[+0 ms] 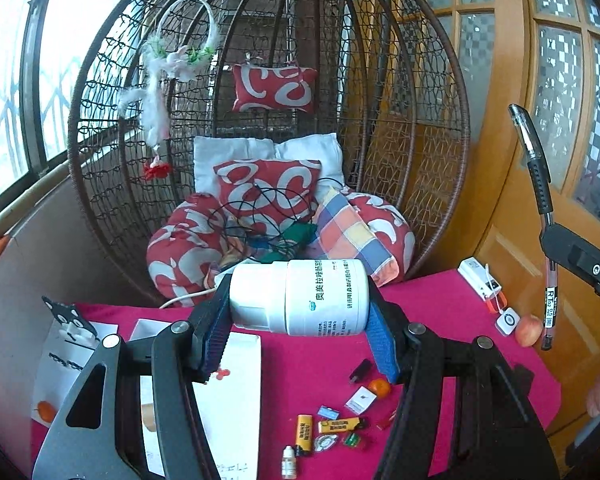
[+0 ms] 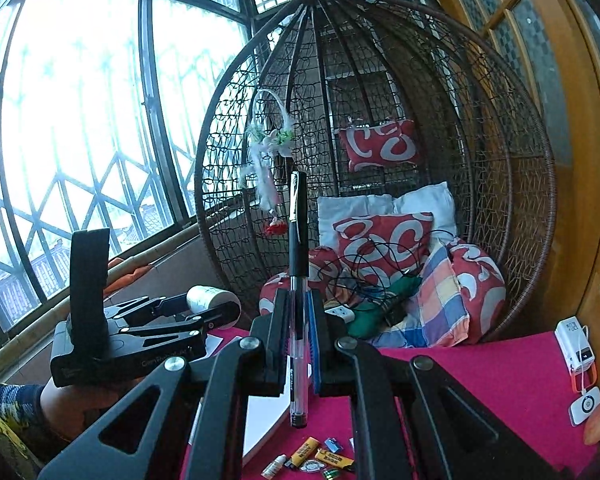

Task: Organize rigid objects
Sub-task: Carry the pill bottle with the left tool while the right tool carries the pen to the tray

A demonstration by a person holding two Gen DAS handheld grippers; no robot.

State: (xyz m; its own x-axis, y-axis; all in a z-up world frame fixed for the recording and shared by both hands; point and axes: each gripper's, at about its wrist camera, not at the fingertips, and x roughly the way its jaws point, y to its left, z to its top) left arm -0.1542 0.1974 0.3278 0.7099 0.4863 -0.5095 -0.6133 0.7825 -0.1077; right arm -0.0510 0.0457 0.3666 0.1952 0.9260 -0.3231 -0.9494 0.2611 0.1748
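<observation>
Black linkages of my left gripper [image 1: 300, 320] fill the bottom of its own view, and its blue pads are clamped on a white pill bottle [image 1: 300, 298] lying sideways, cap toward the left, lifted above the tabletop [image 1: 440, 308]. My right gripper [image 2: 298, 320] has its pads pressed together on a pen [image 2: 298, 280], which stands nearly upright with its black cap at the top and its clear barrel reaching below the pads. Both grippers point slightly downward, over the table's near part.

A magenta cloth covers the tabletop. On it lie white sheets of paper [image 1: 236, 400] at the left, a scatter of small things in the middle, among them a yellow lighter [image 1: 304, 434], a small dropper bottle [image 1: 289, 462] and a little orange fruit [image 1: 379, 388], and at the right edge a white power bank [image 1: 478, 280] near a peach [image 1: 528, 330]. Behind the table hangs a wicker egg chair [image 1: 432, 120] stuffed with red-and-white cushions [image 1: 268, 192] and a checked cloth, with a wooden door to the right.

Only the right wrist view shows the big barred window [image 2: 80, 120], my left gripper from the side with the bottle in it, and my patterned sleeve [image 2: 0, 412]. Only the left wrist view shows a black-and-white phone stand [image 1: 70, 320] at the table's left.
</observation>
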